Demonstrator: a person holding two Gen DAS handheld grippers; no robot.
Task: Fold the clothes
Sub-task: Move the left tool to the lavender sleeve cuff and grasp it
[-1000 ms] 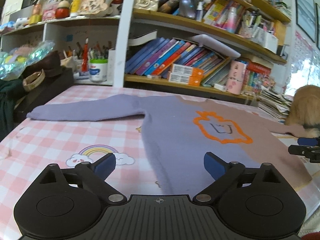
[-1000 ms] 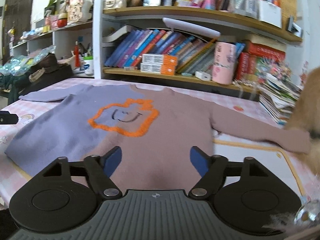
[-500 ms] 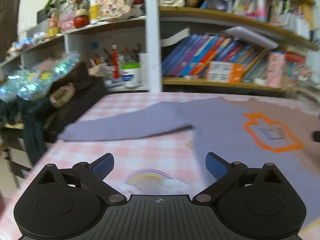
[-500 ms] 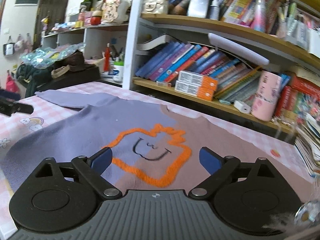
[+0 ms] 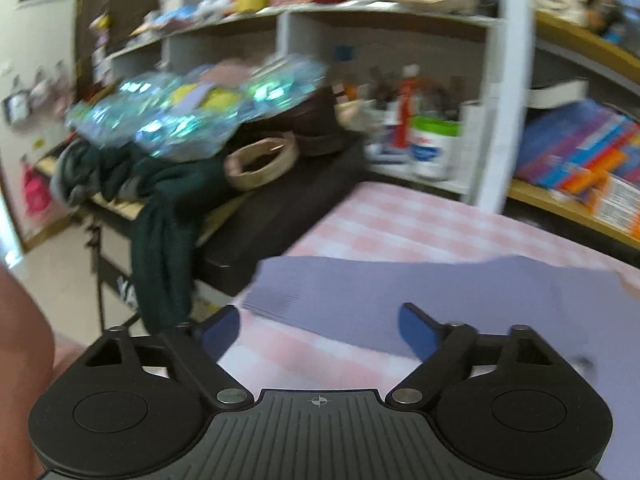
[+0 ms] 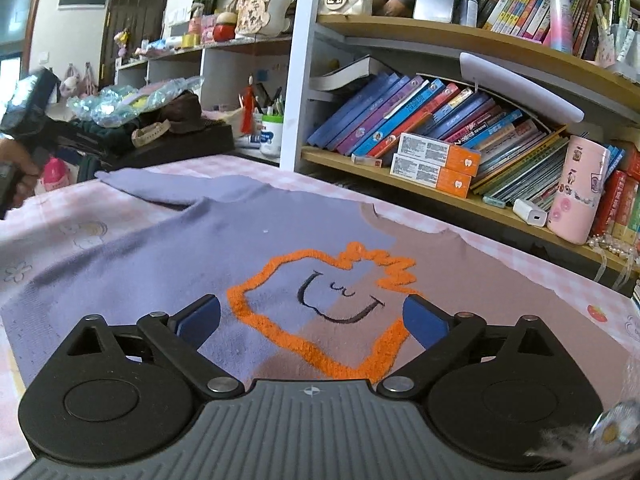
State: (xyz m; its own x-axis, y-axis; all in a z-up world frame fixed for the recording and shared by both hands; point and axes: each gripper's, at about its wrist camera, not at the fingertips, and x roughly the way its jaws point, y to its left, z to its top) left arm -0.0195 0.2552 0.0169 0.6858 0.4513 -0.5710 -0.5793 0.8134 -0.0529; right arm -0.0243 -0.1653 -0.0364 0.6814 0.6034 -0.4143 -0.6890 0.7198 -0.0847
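A sweater [image 6: 224, 248], lilac on its left half and dusty pink on its right, lies flat on the pink checked tablecloth [image 6: 72, 216], with an orange-outlined smiling face [image 6: 332, 300] on the chest. My right gripper [image 6: 312, 316] hovers open over the chest print, holding nothing. In the left wrist view the lilac sleeve [image 5: 400, 292] stretches across the cloth, its cuff [image 5: 272, 300] just ahead of my left gripper [image 5: 320, 328], which is open and empty. The left gripper [image 6: 24, 104] also shows at the far left of the right wrist view, held by a hand.
Bookshelves [image 6: 440, 128] full of books run behind the table. A dark side surface [image 5: 256, 216] left of the table carries a hat, a woven band [image 5: 260, 160], shiny wrap and dark green clothes [image 5: 160, 216]. A pen cup [image 6: 272, 132] and pink tumbler [image 6: 576, 188] stand on shelves.
My left gripper has swung left from the sweater's body to the lilac sleeve's cuff at the table's left edge. My right gripper has moved closer over the chest print.
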